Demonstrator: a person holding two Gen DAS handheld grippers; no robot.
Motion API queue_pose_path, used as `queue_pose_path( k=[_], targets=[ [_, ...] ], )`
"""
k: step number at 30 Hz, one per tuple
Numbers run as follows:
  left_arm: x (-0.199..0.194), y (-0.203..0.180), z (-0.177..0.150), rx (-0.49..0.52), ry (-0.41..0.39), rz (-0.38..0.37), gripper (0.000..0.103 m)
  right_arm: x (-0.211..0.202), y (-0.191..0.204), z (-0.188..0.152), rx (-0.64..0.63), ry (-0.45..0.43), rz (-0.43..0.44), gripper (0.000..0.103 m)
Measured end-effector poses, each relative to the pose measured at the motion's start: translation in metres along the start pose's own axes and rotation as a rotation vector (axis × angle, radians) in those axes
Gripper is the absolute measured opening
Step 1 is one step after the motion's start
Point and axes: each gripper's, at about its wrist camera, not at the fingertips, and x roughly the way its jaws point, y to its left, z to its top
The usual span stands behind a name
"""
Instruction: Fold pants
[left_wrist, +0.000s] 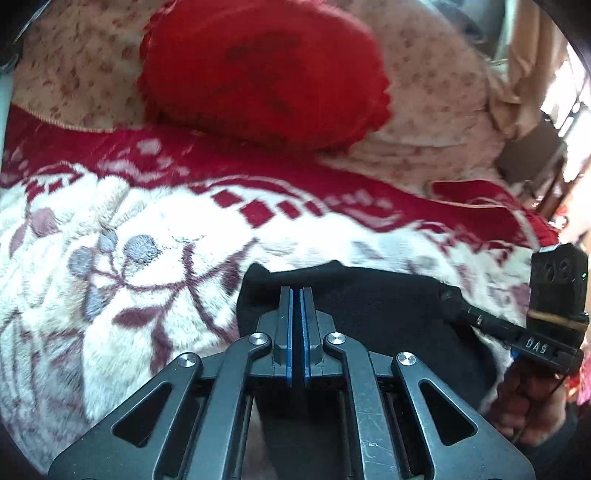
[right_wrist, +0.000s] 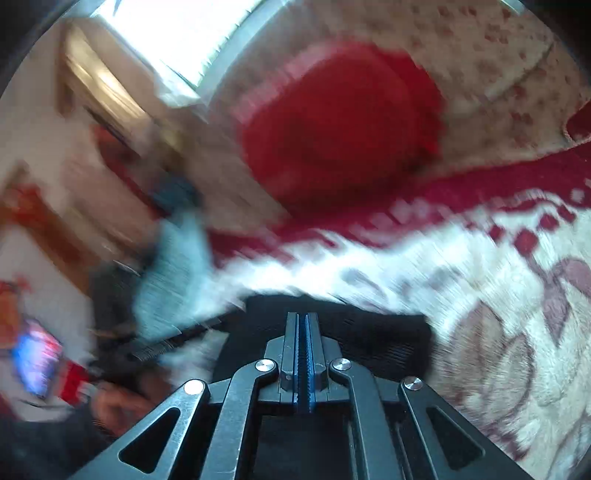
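— What were the tools doing?

— The left gripper (left_wrist: 296, 295) had its fingers pressed together, over the black pants (left_wrist: 369, 306); whether cloth was pinched between them I couldn't tell. The right gripper (right_wrist: 303, 321) was pressed together too, above the same pants (right_wrist: 388, 332), in a badly blurred view.

— And where did the pants lie?

— On the white-and-red fleece blanket (left_wrist: 129, 258), near its front edge. Beyond it sat a red cushion (left_wrist: 258, 70) against floral bedding (left_wrist: 436, 96).
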Motion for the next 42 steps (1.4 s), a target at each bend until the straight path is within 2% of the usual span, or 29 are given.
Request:
queue_pose_path(
  k=[1,2,4,6,9,11,12,13,15,17,20,22,24,25,26,27,28,29,30,31,32,33,35,37,38,41,42],
  targets=[
    [0.002,-0.003,0.001,0.013,0.001,0.023,0.003,0.008,-0.012,-0.002,0.047,0.018,0.010,0.000],
    [0.002,-0.008,0.003,0.042,0.007,0.051,0.003,0.008,-0.023,-0.003,0.114,-0.002,0.060,0.000],
    [-0.005,-0.015,0.005,0.078,0.008,0.071,0.003,0.007,-0.026,-0.001,0.130,0.000,0.063,0.000],
    [-0.026,-0.020,0.003,0.104,-0.037,0.041,0.003,0.003,-0.016,-0.001,0.081,-0.012,0.046,0.000],
    [-0.057,-0.033,-0.010,0.132,-0.105,-0.040,0.003,-0.014,-0.001,0.000,0.036,-0.057,0.115,0.001],
    [-0.063,-0.046,-0.021,0.154,-0.082,-0.115,0.004,-0.021,0.012,0.000,-0.009,-0.078,0.177,0.002],
    [-0.059,-0.051,-0.028,0.173,-0.052,-0.135,0.004,-0.018,0.019,0.000,-0.035,-0.059,0.195,0.002],
    [-0.048,-0.054,-0.034,0.195,-0.010,-0.108,0.004,-0.008,0.023,-0.001,-0.055,-0.017,0.169,0.002],
    [-0.022,-0.050,-0.042,0.200,0.071,-0.062,0.004,0.020,0.017,-0.009,-0.063,0.098,0.042,0.000],
    [-0.029,-0.046,-0.038,0.177,0.056,-0.091,0.004,0.018,0.007,-0.008,-0.002,0.071,0.064,0.000],
    [-0.058,-0.044,-0.036,0.160,0.005,-0.139,0.004,-0.009,0.013,-0.007,-0.030,-0.002,0.038,0.001],
    [-0.074,-0.045,-0.041,0.156,-0.024,-0.198,0.005,-0.030,0.021,-0.012,-0.046,-0.006,0.171,0.002],
    [-0.072,-0.048,-0.049,0.147,-0.003,-0.240,0.005,-0.044,0.037,-0.024,-0.142,0.034,0.247,0.003],
    [-0.062,-0.052,-0.054,0.161,0.027,-0.229,0.005,-0.044,0.042,-0.029,-0.185,0.064,0.236,0.003],
    [-0.047,-0.055,-0.059,0.177,0.072,-0.186,0.005,-0.041,0.044,-0.035,-0.217,0.098,0.201,0.003],
    [-0.033,-0.057,-0.060,0.170,0.103,-0.167,0.005,-0.030,0.035,-0.040,-0.204,0.151,0.092,0.000],
    [-0.032,-0.055,-0.059,0.148,0.085,-0.183,0.005,-0.019,0.024,-0.041,-0.151,0.188,0.048,0.000],
    [-0.037,-0.055,-0.056,0.138,0.075,-0.190,0.005,-0.018,0.009,-0.041,-0.062,0.188,0.095,0.000],
    [-0.042,-0.055,-0.053,0.128,0.073,-0.197,0.005,-0.028,-0.003,-0.037,0.031,0.145,0.133,0.002],
    [-0.048,-0.054,-0.051,0.121,0.060,-0.203,0.006,-0.038,-0.004,-0.034,0.029,0.096,0.103,0.003],
    [-0.057,-0.052,-0.049,0.118,0.033,-0.205,0.012,-0.051,-0.006,-0.031,0.023,0.042,0.077,0.012],
    [-0.064,-0.048,-0.048,0.114,0.010,-0.206,0.017,-0.061,-0.011,-0.030,0.045,-0.012,0.066,0.031],
    [-0.077,-0.036,-0.044,0.085,-0.056,-0.201,0.059,-0.074,-0.026,-0.031,0.139,-0.072,0.075,0.058],
    [-0.083,-0.018,-0.042,0.036,-0.119,-0.189,0.069,-0.072,-0.042,-0.036,0.236,-0.061,0.107,0.061],
    [-0.080,-0.010,-0.039,0.008,-0.124,-0.179,0.069,-0.066,-0.049,-0.039,0.283,-0.027,0.127,0.060],
    [-0.057,0.023,-0.040,-0.105,-0.073,-0.195,0.069,-0.053,-0.059,-0.044,0.352,0.031,0.144,0.061],
    [-0.043,0.033,-0.042,-0.155,-0.024,-0.226,0.069,-0.054,-0.058,-0.042,0.346,0.023,0.148,0.061]
  ],
)
